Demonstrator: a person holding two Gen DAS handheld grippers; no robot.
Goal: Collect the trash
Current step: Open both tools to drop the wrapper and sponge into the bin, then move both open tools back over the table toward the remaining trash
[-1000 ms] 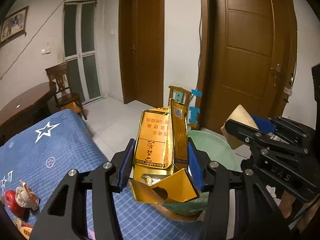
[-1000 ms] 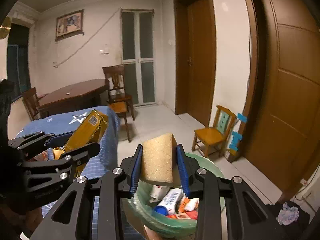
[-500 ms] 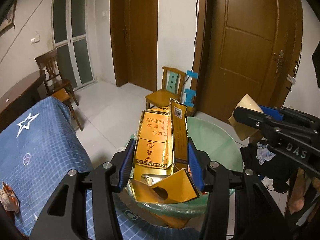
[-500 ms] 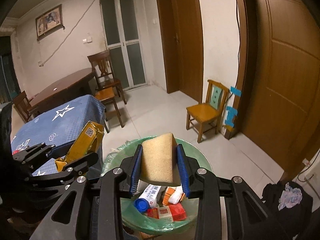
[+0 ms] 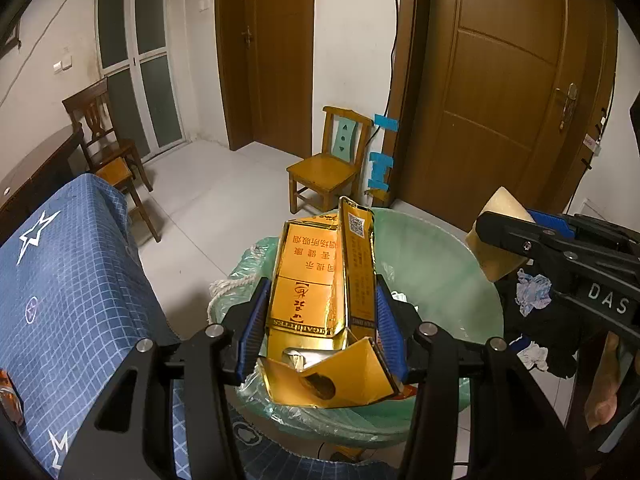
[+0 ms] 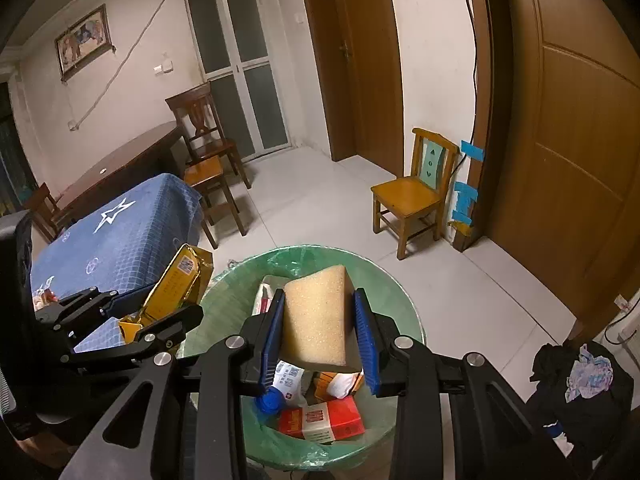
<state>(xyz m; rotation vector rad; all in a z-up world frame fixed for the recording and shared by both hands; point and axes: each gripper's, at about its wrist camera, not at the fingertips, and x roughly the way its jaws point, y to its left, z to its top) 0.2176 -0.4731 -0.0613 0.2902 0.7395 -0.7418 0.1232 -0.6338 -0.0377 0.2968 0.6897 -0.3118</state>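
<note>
Flanking the bin (image 6: 408, 300): blue-clothed table (image 6: 132, 236), small chair (image 6: 416, 196), dark clothes (image 6: 576, 396).

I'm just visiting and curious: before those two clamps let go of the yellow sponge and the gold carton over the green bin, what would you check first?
1. Right gripper clamped on the sponge: ok, both blue pads press its sides.
2. Sponge over the trash bin opening: ok, the bin's contents show right under it.
3. Left gripper clamped on the gold cigarette carton: ok.
4. Carton over the bin opening: cannot tell; in the right wrist view it sits at the rim's edge, partly above the blue tablecloth.
5. Room in the bin: ok, the red box and other trash lie low.
6. Grippers apart: ok.
</note>
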